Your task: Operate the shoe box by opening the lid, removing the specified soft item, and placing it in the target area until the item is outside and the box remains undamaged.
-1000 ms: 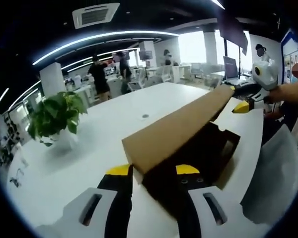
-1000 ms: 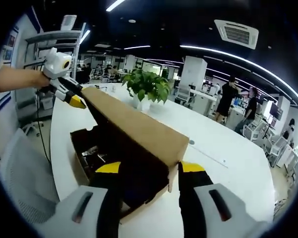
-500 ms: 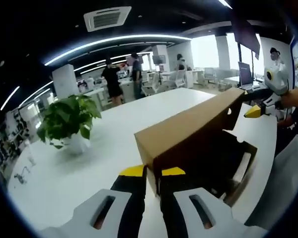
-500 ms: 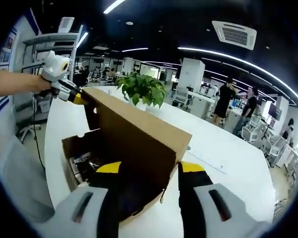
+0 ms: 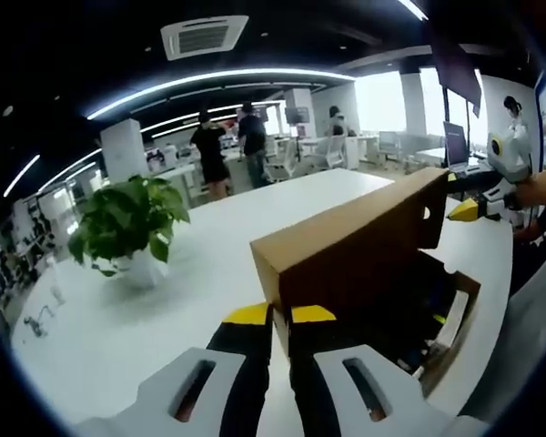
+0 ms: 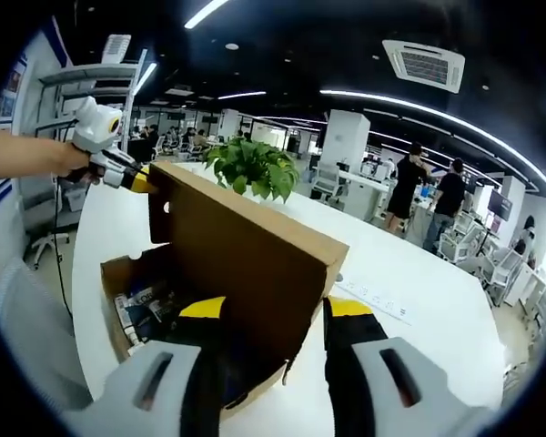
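The cardboard shoe box (image 5: 409, 309) sits near the edge of a long white table (image 5: 209, 237), its hinged lid (image 5: 355, 246) raised almost upright over the open base. In the left gripper view, the left gripper (image 5: 280, 316) is pinched on one end corner of the lid, its yellow-tipped jaws nearly together with the cardboard edge between them. The right gripper (image 5: 469, 209) shows at the lid's far end, touching that corner.

In the right gripper view, the right gripper (image 6: 275, 308) has its jaws spread wide, straddling the near end of the lid (image 6: 246, 246); whether they press the cardboard cannot be told. The left gripper (image 6: 138, 180) meets the lid's far corner there. Inside the shoe box (image 6: 127, 282), dark contents with some printed packaging lie in the base; the soft item cannot be told apart among them.

A potted plant (image 5: 127, 223) stands on the table beyond the box
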A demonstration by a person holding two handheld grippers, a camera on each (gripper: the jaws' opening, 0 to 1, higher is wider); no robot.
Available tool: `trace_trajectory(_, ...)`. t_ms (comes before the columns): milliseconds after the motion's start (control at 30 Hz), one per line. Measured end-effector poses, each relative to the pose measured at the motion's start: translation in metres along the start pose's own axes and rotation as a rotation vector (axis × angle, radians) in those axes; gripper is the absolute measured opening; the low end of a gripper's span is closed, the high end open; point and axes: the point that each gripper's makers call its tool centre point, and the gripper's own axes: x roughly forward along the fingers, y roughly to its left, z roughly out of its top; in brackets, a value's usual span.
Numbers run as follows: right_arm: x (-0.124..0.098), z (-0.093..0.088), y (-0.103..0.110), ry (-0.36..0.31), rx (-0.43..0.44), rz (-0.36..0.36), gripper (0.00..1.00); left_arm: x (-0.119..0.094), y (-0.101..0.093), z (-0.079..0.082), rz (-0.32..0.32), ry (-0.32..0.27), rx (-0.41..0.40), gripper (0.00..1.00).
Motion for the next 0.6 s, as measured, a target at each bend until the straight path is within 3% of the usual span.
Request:
trace_trajectory(300,0.006,-0.034,-0.004,0.047,0.076,-0.016,0.32,0.006,0.006,0.003,-0.001,-0.016,-0.018,0.02)
trace_trajectory(600,0.01,-0.056,-0.014,0.083,0.083,-0.053,0.22,0.018,0.012,0.007,-0.001,-0.02,-0.022,0.02)
